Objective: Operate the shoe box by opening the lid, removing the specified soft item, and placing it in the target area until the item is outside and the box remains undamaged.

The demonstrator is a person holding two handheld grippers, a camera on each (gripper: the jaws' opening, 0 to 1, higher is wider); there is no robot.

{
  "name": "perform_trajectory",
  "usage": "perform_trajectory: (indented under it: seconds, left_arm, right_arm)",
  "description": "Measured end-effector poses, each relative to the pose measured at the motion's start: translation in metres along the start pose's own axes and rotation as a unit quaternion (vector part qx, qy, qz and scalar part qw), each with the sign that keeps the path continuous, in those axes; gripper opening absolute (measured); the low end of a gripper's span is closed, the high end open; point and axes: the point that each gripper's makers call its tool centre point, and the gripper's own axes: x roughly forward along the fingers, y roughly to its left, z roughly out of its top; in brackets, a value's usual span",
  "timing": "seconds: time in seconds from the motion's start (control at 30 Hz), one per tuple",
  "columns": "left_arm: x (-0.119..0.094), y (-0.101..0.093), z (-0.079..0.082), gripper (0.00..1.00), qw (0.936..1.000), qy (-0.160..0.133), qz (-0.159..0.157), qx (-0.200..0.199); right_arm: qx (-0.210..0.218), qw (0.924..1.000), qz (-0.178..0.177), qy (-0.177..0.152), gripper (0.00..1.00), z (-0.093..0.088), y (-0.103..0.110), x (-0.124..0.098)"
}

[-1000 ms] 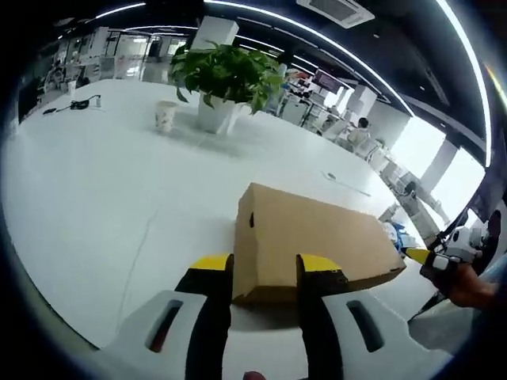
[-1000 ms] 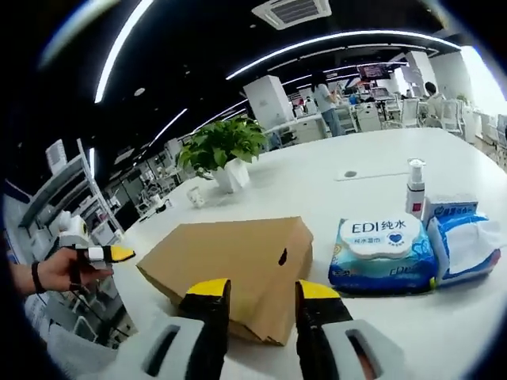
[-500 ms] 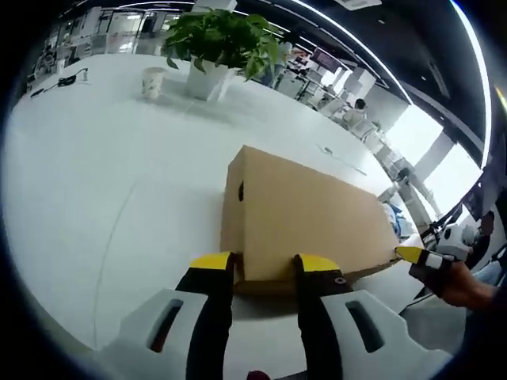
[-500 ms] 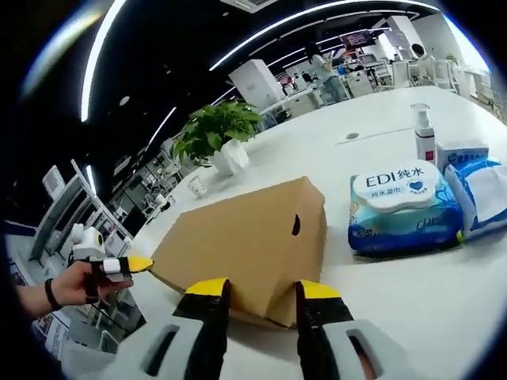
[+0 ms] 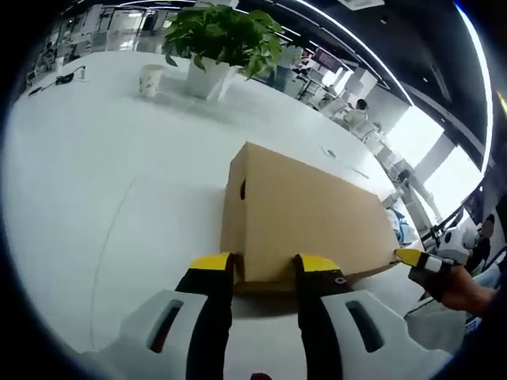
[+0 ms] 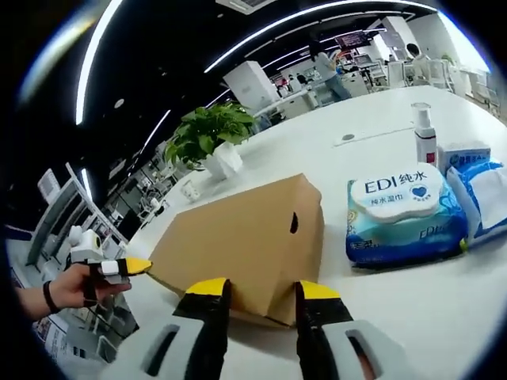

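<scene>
Since half a second ago, both cameras are drifting only slightly: the plain brown cardboard shoe box (image 5: pixel 305 218) is sitting a touch lower in the left gripper view and almost unchanged in the right gripper view.

At the bottom centre of the left gripper view, the left gripper (image 5: pixel 261 264) is holding its yellow-tipped black jaws spread, one on either side of the box's near corner, apparently lining up on the lid's lower edge. Whether the tips are touching the cardboard cannot be told. At the bottom centre of the right gripper view, the right gripper (image 6: pixel 258 291) is likewise keeping its jaws apart, framing the opposite near corner of the same box (image 6: pixel 238 237). Working from the two ends probably lets the lid be lifted evenly without tearing.

The lid is lying closed, so the soft item is hidden and step one is not yet done.

Further out, the box is resting flat on the white tabletop (image 5: pixel 87 182). Right of it in the right gripper view are a blue pack of EDI wet wipes (image 6: pixel 404 218), and a white pump bottle (image 6: pixel 424 142) behind that. A green potted plant in a white pot (image 5: pixel 218 43) is standing at upper centre of the left gripper view, with a paper cup (image 5: pixel 149 79) left of it.
</scene>
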Motion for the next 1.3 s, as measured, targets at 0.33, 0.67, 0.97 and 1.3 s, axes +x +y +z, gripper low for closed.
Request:
perform_trajectory:
  seconds: [0.33,0.67,0.97,1.3]
  left_arm:
    - [0.038,-0.008,0.030,0.30,1.0000,0.005,0.002,-0.004]
    - [0.064,-0.020,0.048,0.30,0.9999,0.010,-0.006,0.001]
    - [0.067,-0.023,0.050,0.30,0.9999,0.013,-0.009,0.005]
    - [0.062,-0.026,0.047,0.31,0.9992,0.010,-0.012,0.035]
  right_arm:
    - [0.001,0.9997,-0.024,0.002,0.29,0.038,-0.023,0.026]
    - [0.010,0.9993,-0.035,0.000,0.29,0.056,-0.040,0.033]
    - [0.010,0.9992,-0.037,0.001,0.29,0.058,-0.043,0.033]
    - [0.012,0.9992,-0.039,-0.001,0.28,0.059,-0.044,0.024]
